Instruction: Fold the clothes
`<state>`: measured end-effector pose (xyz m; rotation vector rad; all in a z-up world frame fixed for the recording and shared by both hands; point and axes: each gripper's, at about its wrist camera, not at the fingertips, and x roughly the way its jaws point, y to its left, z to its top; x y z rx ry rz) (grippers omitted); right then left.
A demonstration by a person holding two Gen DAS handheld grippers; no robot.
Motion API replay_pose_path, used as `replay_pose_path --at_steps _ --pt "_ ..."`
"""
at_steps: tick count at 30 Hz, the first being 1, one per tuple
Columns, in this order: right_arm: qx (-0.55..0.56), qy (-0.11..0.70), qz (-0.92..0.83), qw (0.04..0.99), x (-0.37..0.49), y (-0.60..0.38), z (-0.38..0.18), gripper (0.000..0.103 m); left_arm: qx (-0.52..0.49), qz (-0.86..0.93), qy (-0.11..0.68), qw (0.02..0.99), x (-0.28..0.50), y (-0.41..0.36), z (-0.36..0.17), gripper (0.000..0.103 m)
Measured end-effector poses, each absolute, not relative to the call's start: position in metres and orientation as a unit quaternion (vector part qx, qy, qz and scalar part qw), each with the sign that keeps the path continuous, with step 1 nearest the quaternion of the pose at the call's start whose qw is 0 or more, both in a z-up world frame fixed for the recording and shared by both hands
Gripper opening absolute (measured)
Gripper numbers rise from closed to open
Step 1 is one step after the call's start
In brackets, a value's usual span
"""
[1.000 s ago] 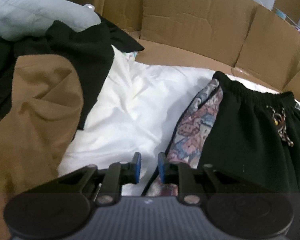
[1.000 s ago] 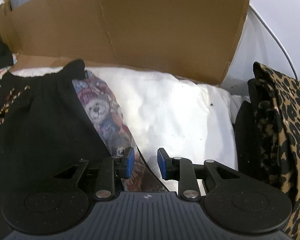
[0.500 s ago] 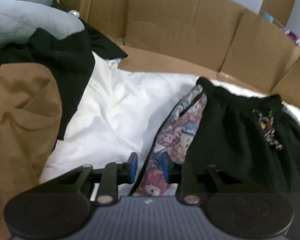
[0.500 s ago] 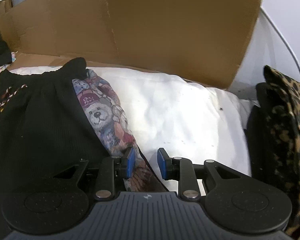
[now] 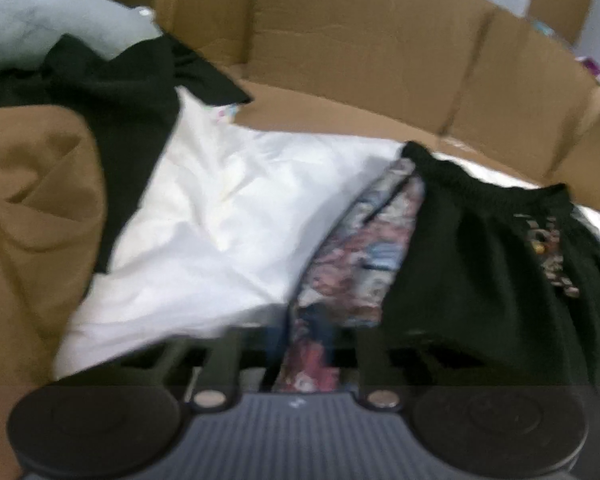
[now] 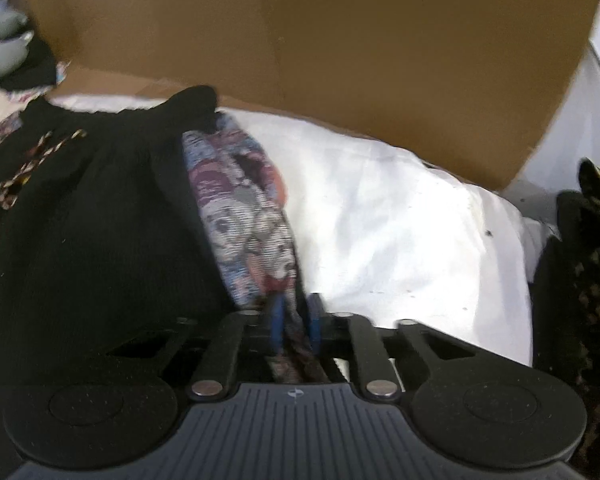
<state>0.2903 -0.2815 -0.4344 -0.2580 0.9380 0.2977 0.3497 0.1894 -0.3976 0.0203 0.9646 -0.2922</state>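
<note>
Black shorts (image 5: 480, 260) with a drawstring and a patterned cartoon side panel (image 5: 364, 264) lie flat on a white sheet (image 5: 228, 220). My left gripper (image 5: 302, 340) straddles the near end of that panel, and fabric runs between its fingers. The view is blurred, so how tightly it grips is unclear. In the right wrist view the same shorts (image 6: 80, 240) fill the left side. Their other patterned panel (image 6: 244, 216) runs down into my right gripper (image 6: 295, 320), which is shut on its lower edge.
Cardboard walls (image 5: 360, 48) (image 6: 340, 40) ring the far side. A pile with a brown garment (image 5: 32, 208), a black one (image 5: 120, 92) and a grey-green one (image 5: 40, 28) sits at the left. A leopard-print garment (image 6: 596, 260) lies at the right edge.
Both grippers moved forward onto the shorts' patterned side panels. The right fingers drew closer together around the fabric. The left fingers now have fabric between them.
</note>
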Motion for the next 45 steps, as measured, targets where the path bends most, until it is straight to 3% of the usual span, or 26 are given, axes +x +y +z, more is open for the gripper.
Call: replay_pose_path --at_steps 13,17,26,28,30,35,37,39,45 --pt "-0.189 0.431 0.074 0.879 0.303 -0.285 -0.421 0.002 0.047 -0.116 0.445 0.887 0.349 0.188 -0.396 0.005" --pt "-0.163 0.449 0.081 0.875 0.308 -0.288 -0.427 0.004 0.066 -0.112 0.446 0.885 0.348 0.181 -0.395 0.013" --pt "-0.065 0.423 0.098 0.898 0.320 -0.301 -0.391 0.012 0.016 -0.134 0.422 0.897 0.356 0.184 -0.376 0.014" --pt "-0.058 0.425 0.101 0.898 0.323 -0.296 -0.393 0.025 0.013 -0.135 0.424 0.895 0.363 0.181 -0.380 0.014" --pt "-0.050 0.426 0.104 0.897 0.327 -0.292 -0.395 0.030 -0.005 -0.144 0.430 0.891 0.368 0.179 -0.384 0.015" --pt "-0.085 0.433 0.106 0.891 0.331 -0.273 -0.408 0.033 0.021 -0.138 0.432 0.891 0.372 0.169 -0.395 0.017" --pt "-0.104 0.433 0.102 0.889 0.330 -0.267 -0.414 0.040 0.021 -0.135 0.433 0.891 0.373 0.170 -0.396 0.019" --pt "-0.113 0.433 0.095 0.889 0.330 -0.267 -0.418 0.046 0.020 -0.129 0.434 0.891 0.374 0.173 -0.395 0.027" --pt "-0.065 0.424 0.091 0.899 0.332 -0.289 -0.408 0.046 0.011 -0.126 0.430 0.894 0.370 0.181 -0.394 0.027"
